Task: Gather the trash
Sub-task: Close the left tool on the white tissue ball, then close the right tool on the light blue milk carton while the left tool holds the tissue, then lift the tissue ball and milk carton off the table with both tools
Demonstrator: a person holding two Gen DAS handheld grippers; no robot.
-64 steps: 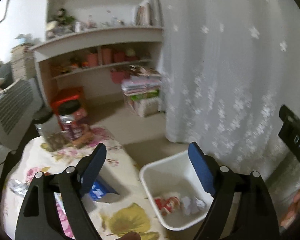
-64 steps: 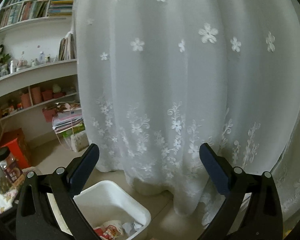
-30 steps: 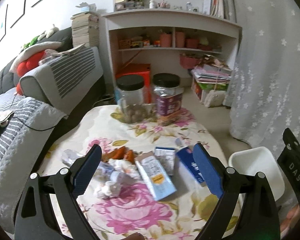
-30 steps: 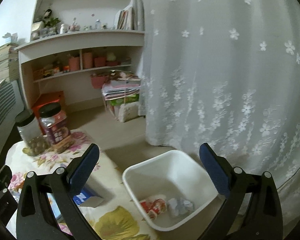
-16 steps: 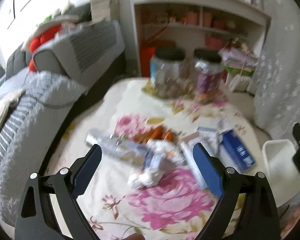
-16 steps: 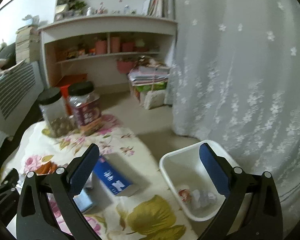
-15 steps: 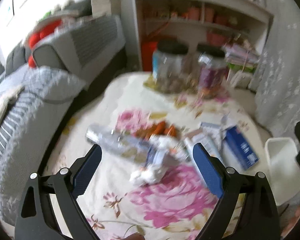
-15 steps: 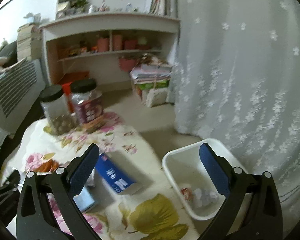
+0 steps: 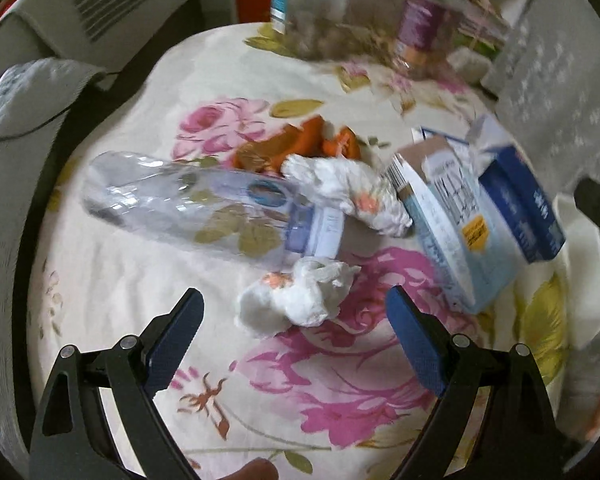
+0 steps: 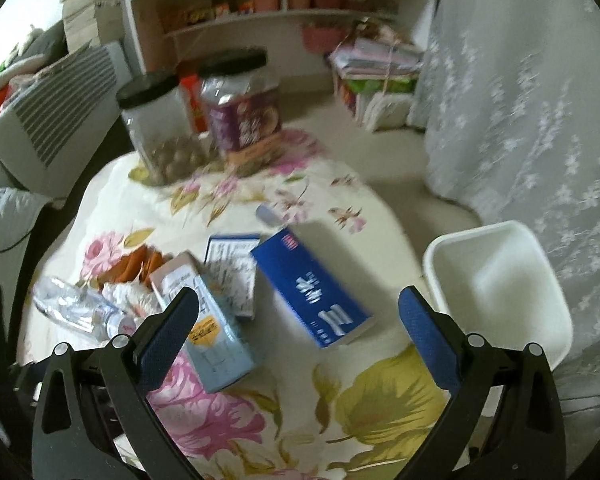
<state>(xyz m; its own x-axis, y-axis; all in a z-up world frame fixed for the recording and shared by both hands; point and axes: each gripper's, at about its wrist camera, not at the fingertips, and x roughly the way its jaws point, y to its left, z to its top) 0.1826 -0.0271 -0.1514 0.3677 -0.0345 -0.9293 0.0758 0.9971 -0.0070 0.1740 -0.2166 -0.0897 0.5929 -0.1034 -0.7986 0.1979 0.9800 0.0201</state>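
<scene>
Left gripper [image 9: 294,320] hovering wide open over crumpled tissue [image 9: 296,298]; right gripper [image 10: 298,316] hanging open, empty, above blue box [image 10: 312,288].

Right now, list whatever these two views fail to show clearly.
- White bin: its bottom is washed out in the right wrist view; the left wrist view cuts it at the edge.
- Two jars: motion-blurred in the left wrist view, labels unreadable.
- Blue box: print too smeared to read.
- Plastic bottle: cap end hidden behind the right gripper's finger.
</scene>
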